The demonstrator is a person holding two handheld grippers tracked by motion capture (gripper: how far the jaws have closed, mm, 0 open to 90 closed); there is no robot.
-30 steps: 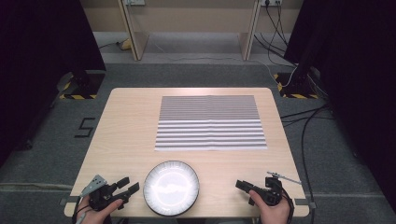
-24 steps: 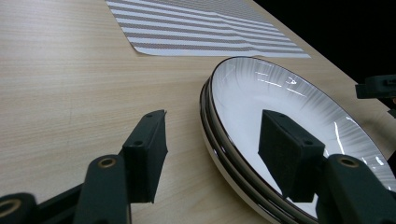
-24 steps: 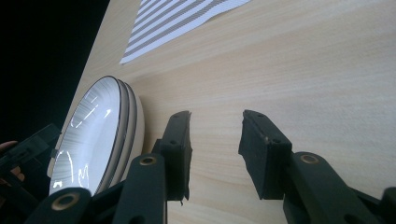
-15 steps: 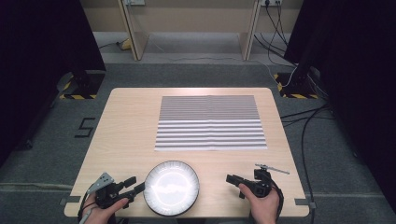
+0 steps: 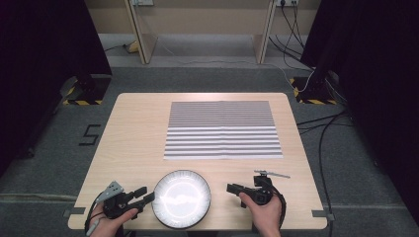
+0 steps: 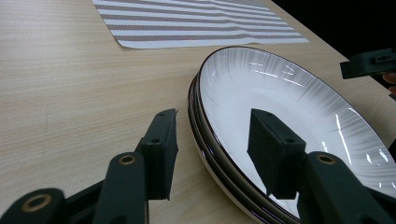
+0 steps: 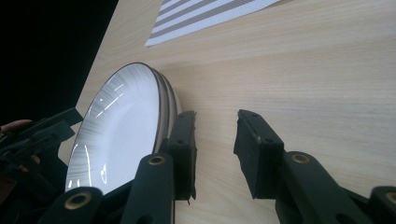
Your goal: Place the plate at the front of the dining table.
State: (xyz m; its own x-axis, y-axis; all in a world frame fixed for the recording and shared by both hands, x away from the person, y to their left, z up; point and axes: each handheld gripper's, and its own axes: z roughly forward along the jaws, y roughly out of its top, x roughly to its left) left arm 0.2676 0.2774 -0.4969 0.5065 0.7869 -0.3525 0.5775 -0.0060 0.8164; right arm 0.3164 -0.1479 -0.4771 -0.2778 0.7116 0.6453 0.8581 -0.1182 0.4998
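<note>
Worktop [image 5: 138, 133]: striped mat [image 5: 223, 129] lies at its middle; white plate [image 5: 181, 198] sits at the near edge, between the two hands. Left tool [image 6: 212, 147] straddles the plate's left rim, jaws half-wide and just closing, pads not pressing on it. Right tool [image 7: 215, 147] just beside the plate's right rim, jaws half-wide, just closing over bare wood.

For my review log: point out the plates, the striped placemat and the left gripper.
plates [image 5: 181, 199], high view, centre of the top plate.
striped placemat [image 5: 222, 129], high view, middle of the mat.
left gripper [image 6: 212, 144], left gripper view, midway between its jaws.
</note>
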